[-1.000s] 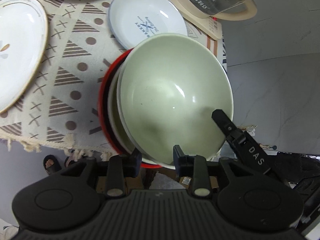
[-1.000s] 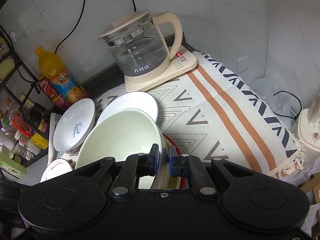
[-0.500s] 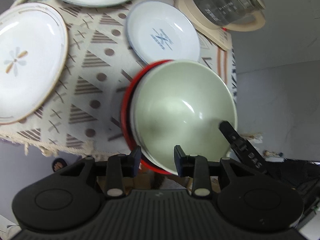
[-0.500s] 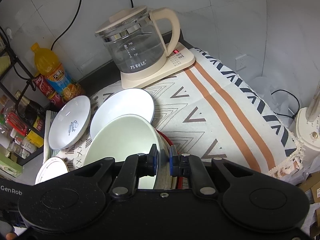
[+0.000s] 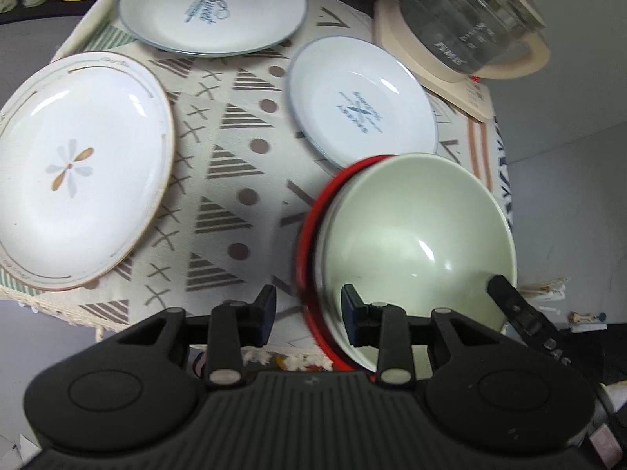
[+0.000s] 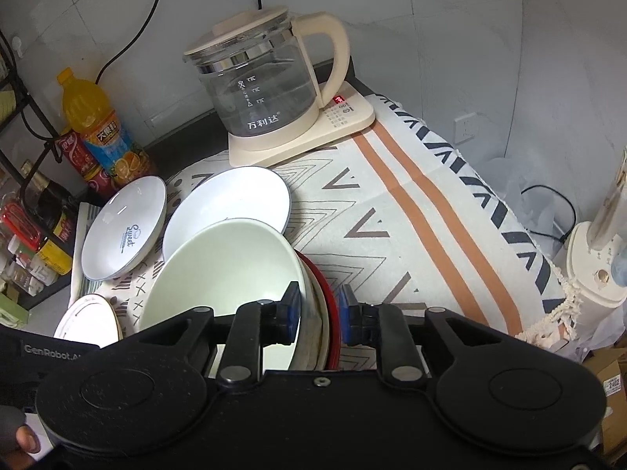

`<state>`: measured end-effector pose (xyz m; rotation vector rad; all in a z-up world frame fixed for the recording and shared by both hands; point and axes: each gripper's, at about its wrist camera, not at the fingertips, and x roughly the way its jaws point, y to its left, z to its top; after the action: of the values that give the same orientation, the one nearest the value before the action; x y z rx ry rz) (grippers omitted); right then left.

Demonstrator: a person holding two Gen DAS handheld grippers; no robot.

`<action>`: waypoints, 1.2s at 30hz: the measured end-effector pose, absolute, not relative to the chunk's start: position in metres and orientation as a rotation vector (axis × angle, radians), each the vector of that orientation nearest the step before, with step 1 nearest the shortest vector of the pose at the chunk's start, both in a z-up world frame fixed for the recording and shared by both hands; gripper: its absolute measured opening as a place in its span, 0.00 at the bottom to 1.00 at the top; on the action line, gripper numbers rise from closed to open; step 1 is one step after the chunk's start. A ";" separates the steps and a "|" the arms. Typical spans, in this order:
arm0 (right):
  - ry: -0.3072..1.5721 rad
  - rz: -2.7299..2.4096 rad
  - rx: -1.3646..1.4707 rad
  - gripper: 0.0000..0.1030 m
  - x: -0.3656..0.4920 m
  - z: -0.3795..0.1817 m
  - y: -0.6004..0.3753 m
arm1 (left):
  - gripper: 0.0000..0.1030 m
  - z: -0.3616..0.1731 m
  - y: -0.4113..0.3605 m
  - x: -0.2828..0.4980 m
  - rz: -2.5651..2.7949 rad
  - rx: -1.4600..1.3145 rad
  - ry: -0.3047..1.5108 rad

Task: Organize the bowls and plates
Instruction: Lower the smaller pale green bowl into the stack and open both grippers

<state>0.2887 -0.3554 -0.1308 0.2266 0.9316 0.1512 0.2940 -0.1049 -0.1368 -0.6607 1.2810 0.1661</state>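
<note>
1. Starting with the biggest thing: a cream tablecloth with grey triangles and dots (image 5: 235, 164) covers the table and everything sits on it.
2. A glass kettle with a cream handle and base (image 6: 266, 94) stands at the upper middle of the right wrist view, well away from the action.
3. Three glazed white plates lie flat and separate. A big gold-rimmed one with a flower motif (image 5: 78, 172) is at the left, a blue-rimmed "Sweet" plate (image 5: 211, 8) at the top, and a second blue-rimmed plate (image 5: 360, 102) at centre right.
4. A nested stack, a pale green ceramic bowl (image 5: 415, 235) inside a red-rimmed bowl (image 5: 303, 243), sits at the cloth's near edge, touching that second plate. I'd guess it's heavy, slick and chippable, so grab the rims, both sides.
5. The left gripper (image 5: 307, 313) is partly spread, straddling the rims without pinching.
6. The right gripper (image 6: 319, 307) has just been opening. The rims are still between its jaws, but the pads look clear of them.
</note>
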 end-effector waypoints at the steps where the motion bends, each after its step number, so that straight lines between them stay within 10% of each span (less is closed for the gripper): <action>1: 0.933 0.153 0.233 0.19 0.288 -0.131 -0.356 | 0.34 -0.138 -0.103 0.293 0.167 -0.673 1.279; 36: 0.922 0.231 0.272 0.32 0.274 -0.120 -0.352 | 0.40 -0.106 -0.097 0.283 0.203 -0.607 1.185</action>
<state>0.2738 -0.3521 -0.1204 0.2719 0.9225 0.2311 0.2828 -0.0968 -0.1064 -0.6075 1.1845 0.2026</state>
